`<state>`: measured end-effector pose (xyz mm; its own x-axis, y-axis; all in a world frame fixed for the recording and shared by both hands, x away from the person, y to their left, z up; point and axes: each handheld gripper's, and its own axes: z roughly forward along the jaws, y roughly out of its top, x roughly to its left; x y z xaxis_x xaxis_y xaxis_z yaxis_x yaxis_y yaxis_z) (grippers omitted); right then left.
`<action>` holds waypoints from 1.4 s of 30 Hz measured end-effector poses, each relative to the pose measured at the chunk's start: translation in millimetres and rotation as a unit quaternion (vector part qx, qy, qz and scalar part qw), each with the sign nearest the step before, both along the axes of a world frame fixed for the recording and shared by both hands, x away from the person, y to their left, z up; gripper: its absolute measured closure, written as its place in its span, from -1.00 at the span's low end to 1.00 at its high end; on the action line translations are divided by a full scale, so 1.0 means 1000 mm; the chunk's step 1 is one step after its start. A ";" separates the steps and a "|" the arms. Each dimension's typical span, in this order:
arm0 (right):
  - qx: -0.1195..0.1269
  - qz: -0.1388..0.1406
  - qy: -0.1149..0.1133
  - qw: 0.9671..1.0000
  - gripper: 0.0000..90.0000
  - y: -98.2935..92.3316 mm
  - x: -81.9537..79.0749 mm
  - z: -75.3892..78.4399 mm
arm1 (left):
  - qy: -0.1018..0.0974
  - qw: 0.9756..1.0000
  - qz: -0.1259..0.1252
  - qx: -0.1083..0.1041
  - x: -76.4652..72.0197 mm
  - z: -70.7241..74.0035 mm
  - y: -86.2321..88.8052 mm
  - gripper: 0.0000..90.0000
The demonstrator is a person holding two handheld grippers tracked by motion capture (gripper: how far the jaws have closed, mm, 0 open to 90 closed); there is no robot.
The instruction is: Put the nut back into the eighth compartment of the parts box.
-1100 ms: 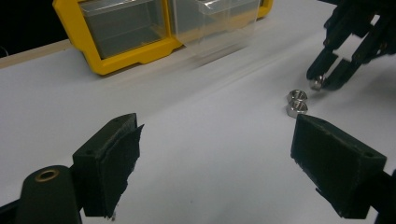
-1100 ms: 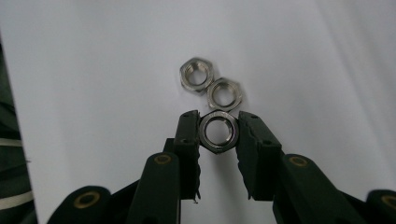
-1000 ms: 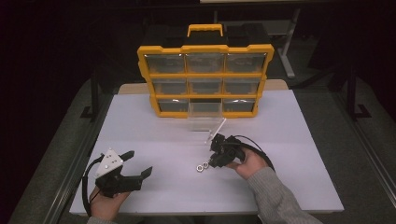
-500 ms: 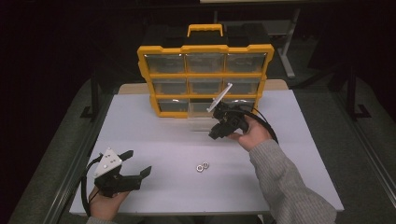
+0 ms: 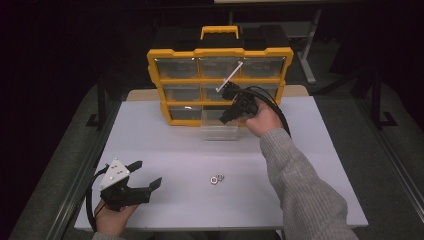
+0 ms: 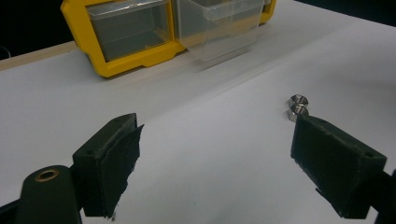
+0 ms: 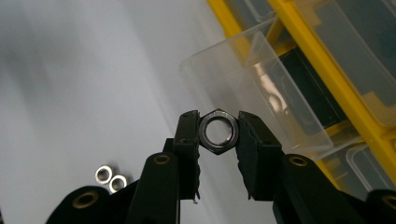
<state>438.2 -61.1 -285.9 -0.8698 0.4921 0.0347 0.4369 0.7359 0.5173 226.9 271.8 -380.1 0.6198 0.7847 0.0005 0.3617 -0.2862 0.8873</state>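
High view: yellow organizer (image 5: 220, 52) stands upright at the far edge of the white tabletop (image 5: 175, 145); one clear drawer (image 5: 220, 131) juts out of its bottom row. Right gripper (image 5: 231, 96) hangs in front of the organizer's middle row, above that drawer. Two loose nuts (image 5: 216, 178) lie mid-tabletop, touching, open surface all round. Left gripper (image 5: 145, 175) rests near the front left corner, well apart.

Left gripper view: fingers (image 6: 109, 163) spread wide, nothing between; the loose nuts (image 6: 297, 106) sit just beyond the right-hand finger.

Right gripper view: fingers (image 7: 189, 140) clamped on a hex nut (image 7: 218, 131), its hole facing the camera. Behind it the pulled-out drawer (image 7: 261, 93); contents unclear through the plastic.
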 end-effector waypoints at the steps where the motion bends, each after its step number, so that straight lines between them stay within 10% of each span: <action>1: 0.000 0.000 0.000 1.000 0.53 0.000 0.000 0.000 | 0.000 1.000 0.000 0.000 0.000 0.000 0.000 -0.66; 24: -0.021 -0.064 0.029 0.997 0.39 0.005 0.038 -0.042 | 0.001 1.000 -0.002 -0.011 0.000 0.000 0.000 -0.66; 42: 0.023 -0.030 0.011 0.999 0.23 -0.027 -0.007 -0.018 | 0.004 1.000 -0.003 -0.010 0.000 0.000 -0.001 -0.66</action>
<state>431.6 -87.8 -303.9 -0.8371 0.5414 0.0782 0.4920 0.6828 0.5402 227.2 270.5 -380.0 0.6242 0.7810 -0.0203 0.3676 -0.2707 0.8897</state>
